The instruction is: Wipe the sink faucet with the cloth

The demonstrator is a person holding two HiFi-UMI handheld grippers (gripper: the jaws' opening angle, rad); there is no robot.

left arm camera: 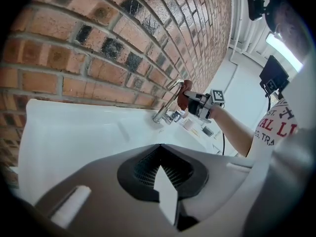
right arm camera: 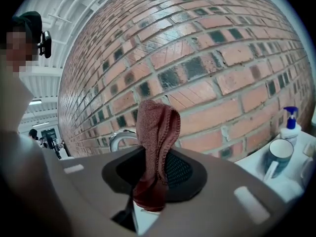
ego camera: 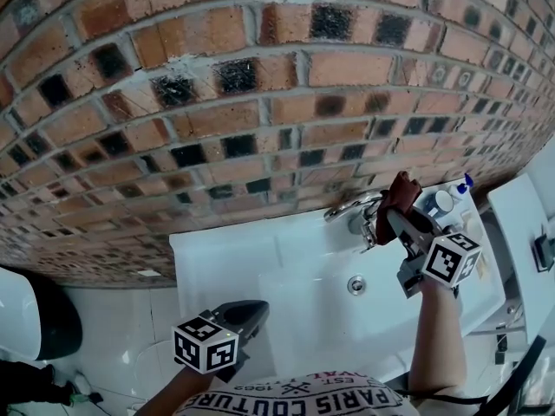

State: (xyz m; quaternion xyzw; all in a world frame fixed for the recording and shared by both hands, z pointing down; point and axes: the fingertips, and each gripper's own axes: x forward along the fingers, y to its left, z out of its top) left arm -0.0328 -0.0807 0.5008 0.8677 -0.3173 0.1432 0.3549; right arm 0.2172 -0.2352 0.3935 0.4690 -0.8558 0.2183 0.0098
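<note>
Bright, even indoor light with soft shadows fills 3 fisheye views that bow the brick wall (ego camera: 260, 102) into curves, black out both gripper views' corners, and leave the white sink (ego camera: 225, 267) nearly washed out.

Brick wall (ego camera: 260, 102) running behind the white counter (ego camera: 217, 258). Pump bottle (right arm camera: 290, 127) with blue top standing upright at the counter's far right corner, close to the wall. Blue-grey mug (right arm camera: 278, 154) sitting just beside it. Black-and-white fixture (ego camera: 30, 319) showing on the floor, off the counter's left edge.
</note>
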